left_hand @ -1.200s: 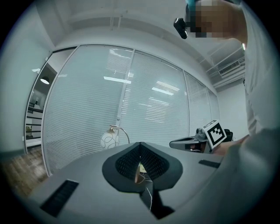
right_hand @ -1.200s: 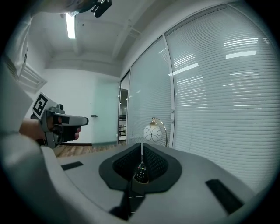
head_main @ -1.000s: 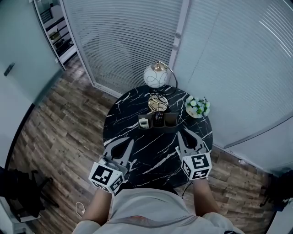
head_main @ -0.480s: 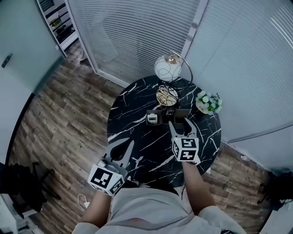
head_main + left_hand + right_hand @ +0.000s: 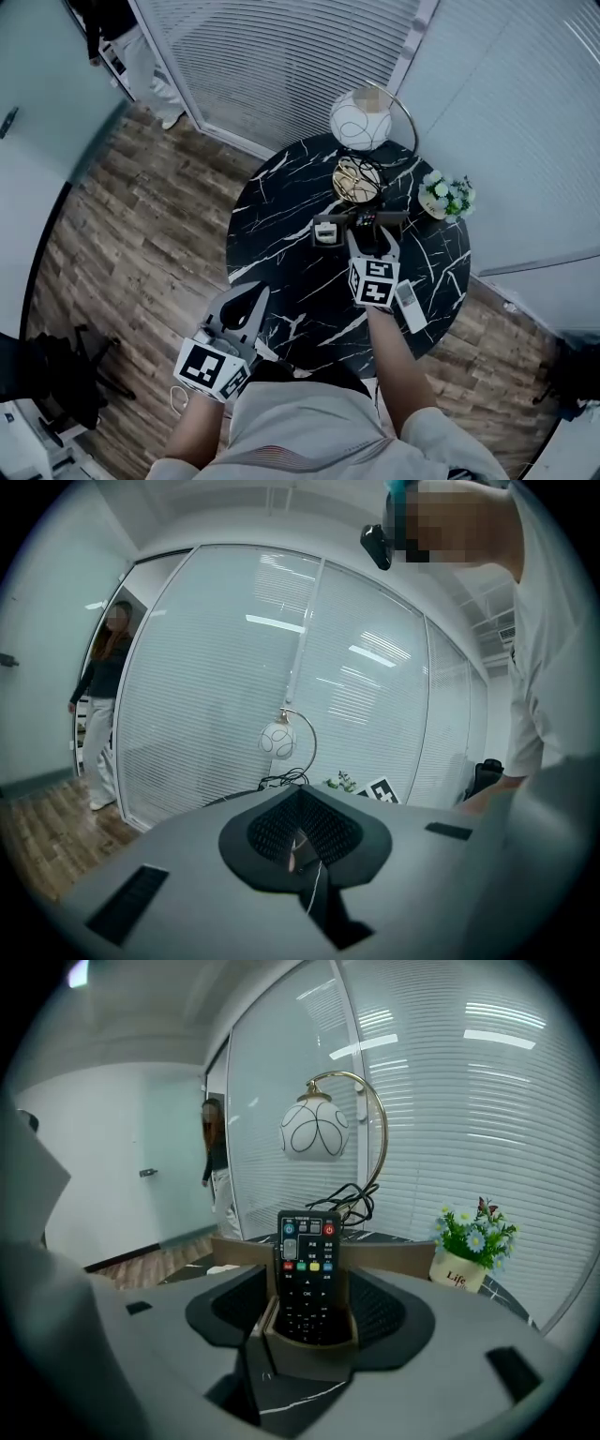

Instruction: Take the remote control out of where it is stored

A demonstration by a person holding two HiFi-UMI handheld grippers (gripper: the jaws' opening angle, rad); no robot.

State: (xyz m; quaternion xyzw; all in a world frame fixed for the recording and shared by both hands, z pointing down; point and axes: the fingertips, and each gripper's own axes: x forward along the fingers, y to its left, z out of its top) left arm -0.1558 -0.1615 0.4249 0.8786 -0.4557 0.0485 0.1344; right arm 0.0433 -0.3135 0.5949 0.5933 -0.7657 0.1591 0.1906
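Observation:
A black remote control (image 5: 307, 1274) stands upright in the middle compartment of a brown organizer box (image 5: 398, 1258) on the black marble table (image 5: 281, 216). In the head view the remote (image 5: 367, 218) shows at the box (image 5: 319, 228), just ahead of my right gripper (image 5: 373, 238). The right gripper (image 5: 314, 1290) is open; its jaws have just been opening and stand on either side of that compartment, with the remote between them and the pads not pressing on it. My left gripper (image 5: 247, 298) hangs shut and empty over the table's near left edge, seen in its own view as closed jaws (image 5: 302, 803).
A white globe lamp (image 5: 361, 117) on a gold arc stands behind the box, with a gold wire base (image 5: 356, 178) and cables. A small flower pot (image 5: 448, 197) sits at the right. A slim white object (image 5: 410, 306) lies by my right forearm. A person (image 5: 103, 705) stands far left.
My right gripper has travelled forward and down from the table's near side to the organizer box, and its jaws have spread round the remote's compartment. The left gripper has sunk slightly.

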